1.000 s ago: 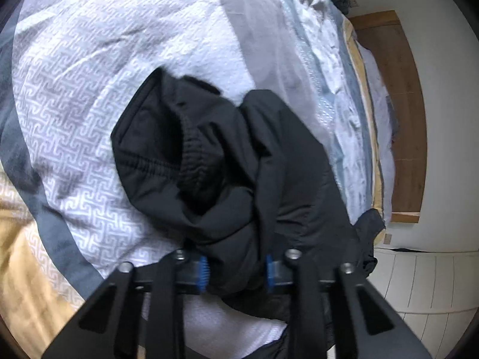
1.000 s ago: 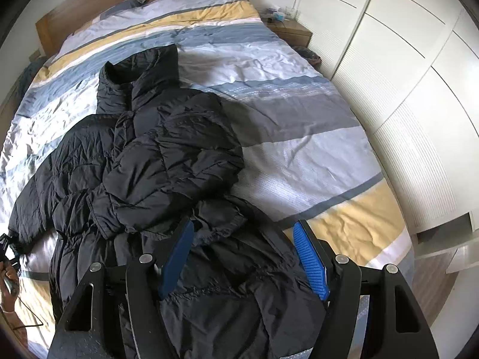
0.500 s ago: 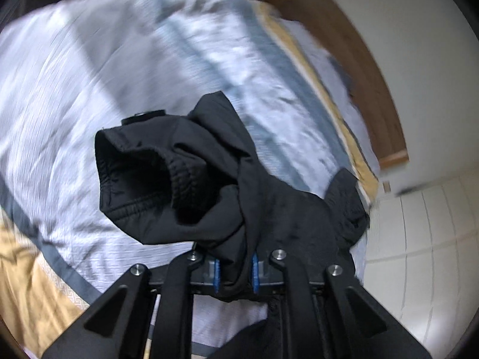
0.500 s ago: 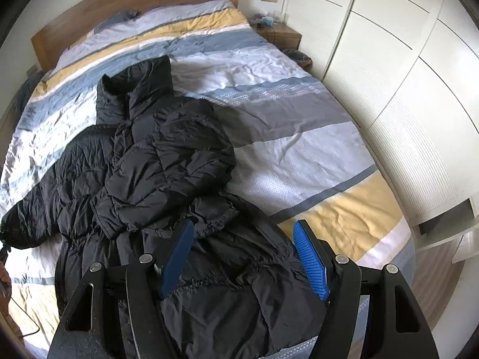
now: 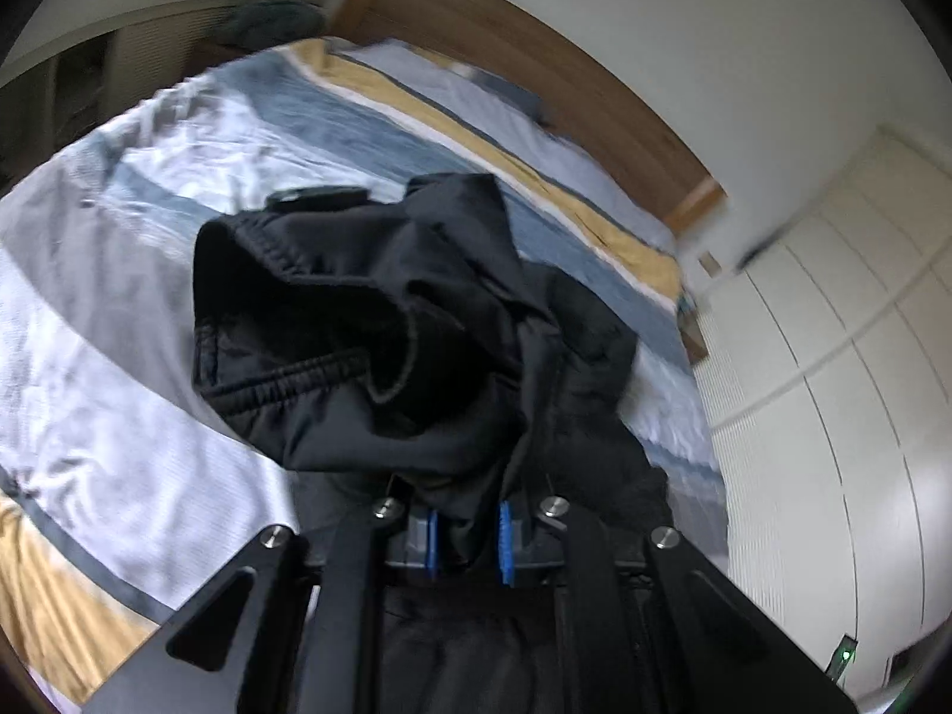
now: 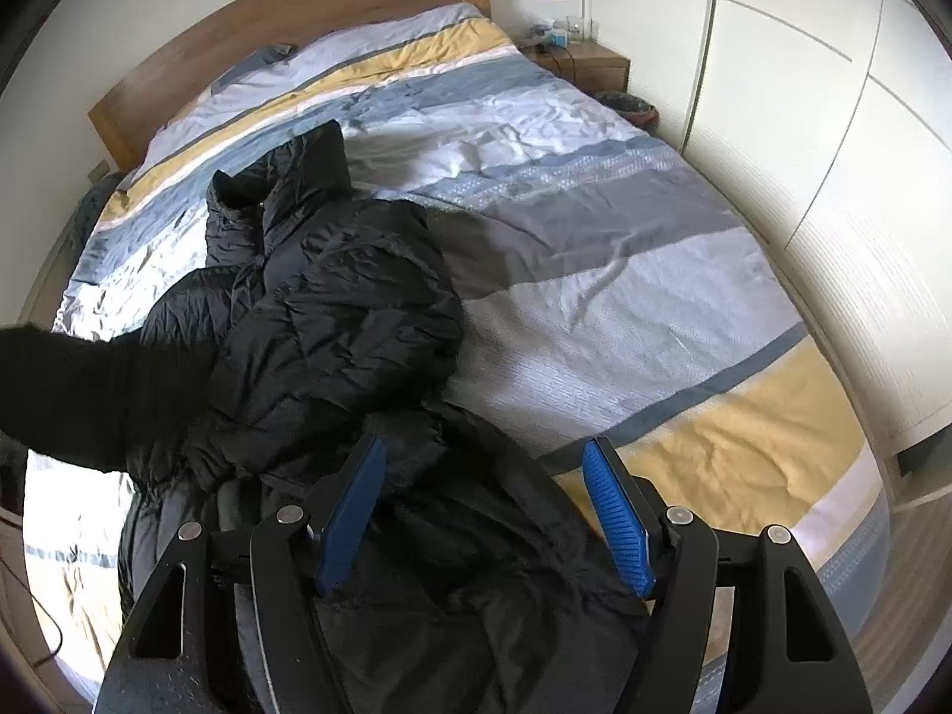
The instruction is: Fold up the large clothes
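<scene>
pinching a bunch of black fabric just behind the elastic cuff (image 5: 279,321), the left gripper (image 5: 467,541) has its blue pads nearly together on the sleeve (image 5: 416,369), having just been closing on it. it tilts downward, the sleeve end raised clear of the striped duvet (image 5: 149,464). in the right wrist view the lifted sleeve crosses in from the left edge. the black puffer jacket (image 6: 333,309) lies spread on the bed, collar toward the wooden headboard (image 6: 285,18). the right gripper (image 6: 485,506) points steeply down over the jacket's lower part, jaws standing wide, gripping nothing.
</scene>
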